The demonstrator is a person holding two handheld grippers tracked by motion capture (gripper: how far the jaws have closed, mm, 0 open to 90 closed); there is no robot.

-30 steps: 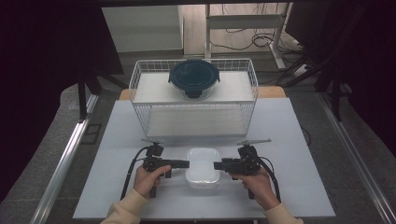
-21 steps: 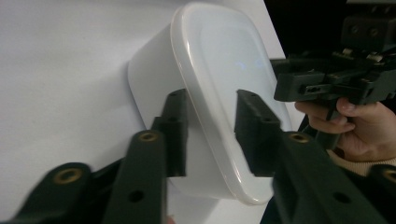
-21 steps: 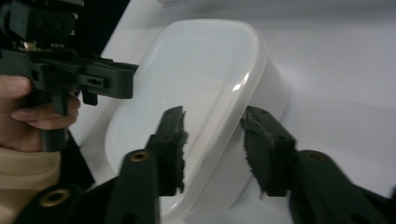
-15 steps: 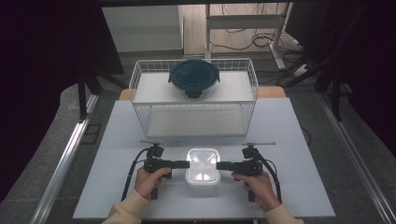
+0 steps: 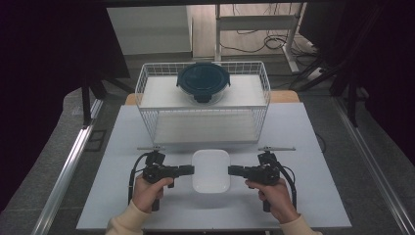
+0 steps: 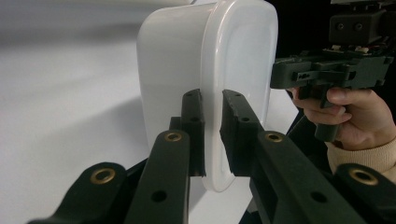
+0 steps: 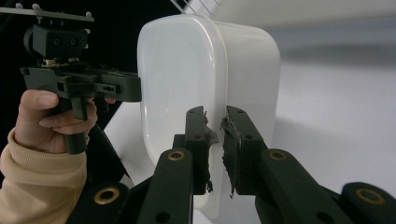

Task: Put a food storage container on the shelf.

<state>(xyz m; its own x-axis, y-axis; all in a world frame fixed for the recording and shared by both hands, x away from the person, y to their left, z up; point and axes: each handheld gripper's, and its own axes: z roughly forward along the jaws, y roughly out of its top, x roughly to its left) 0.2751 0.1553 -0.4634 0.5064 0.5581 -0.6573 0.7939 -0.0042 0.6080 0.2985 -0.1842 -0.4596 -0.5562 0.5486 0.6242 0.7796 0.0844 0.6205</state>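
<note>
Over a white table [image 5: 313, 147] amid dark surroundings, each hand-held gripper, left [image 5: 190, 170] and right [image 5: 232, 170], just clamped onto the white container's [image 5: 211, 169] rim.

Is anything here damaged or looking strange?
Yes. The right gripper has torn, ragged pads where it clamps the rim of the white container. The left gripper, clamped on the opposite rim, has smooth pads.
</note>
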